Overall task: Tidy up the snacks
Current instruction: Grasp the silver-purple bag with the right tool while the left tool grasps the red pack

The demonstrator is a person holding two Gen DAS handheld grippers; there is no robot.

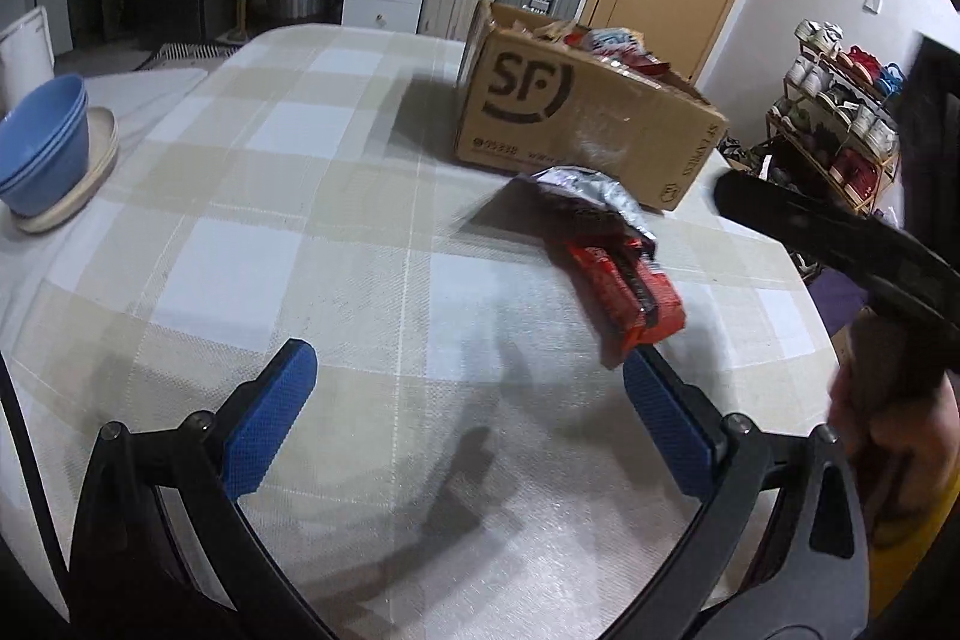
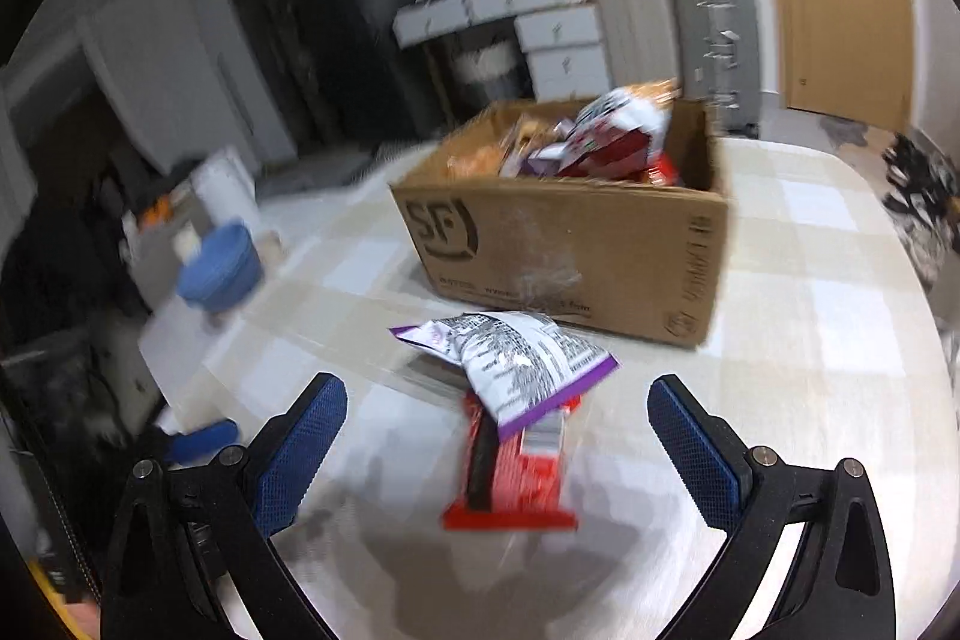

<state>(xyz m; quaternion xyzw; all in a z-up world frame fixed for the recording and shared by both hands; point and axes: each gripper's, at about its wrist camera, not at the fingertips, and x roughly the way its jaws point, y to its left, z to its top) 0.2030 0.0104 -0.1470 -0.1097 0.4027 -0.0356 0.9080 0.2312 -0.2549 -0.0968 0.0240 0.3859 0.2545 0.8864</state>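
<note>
Red snack pack (image 2: 510, 472) dead ahead at twelve o'clock of right gripper (image 2: 497, 427), long axis along the approach, purple-edged bag (image 2: 510, 358) overlapping its far end. Both grippers spread wide and empty; left gripper (image 1: 470, 388) farther off, pack toward one o'clock.

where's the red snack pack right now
The red snack pack lies on the checked tablecloth, ahead of the right gripper's open jaws, partly under a silver-purple bag, just in front of the cardboard box.

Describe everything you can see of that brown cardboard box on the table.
The cardboard box is plain brown corrugated card printed with a black "SF" logo and small text. It stands upright on the checked tablecloth, top open, heaped with snack packets. A shiny tape patch marks its front. A silver-purple packet lies just before it; whether they touch is unclear.
</note>
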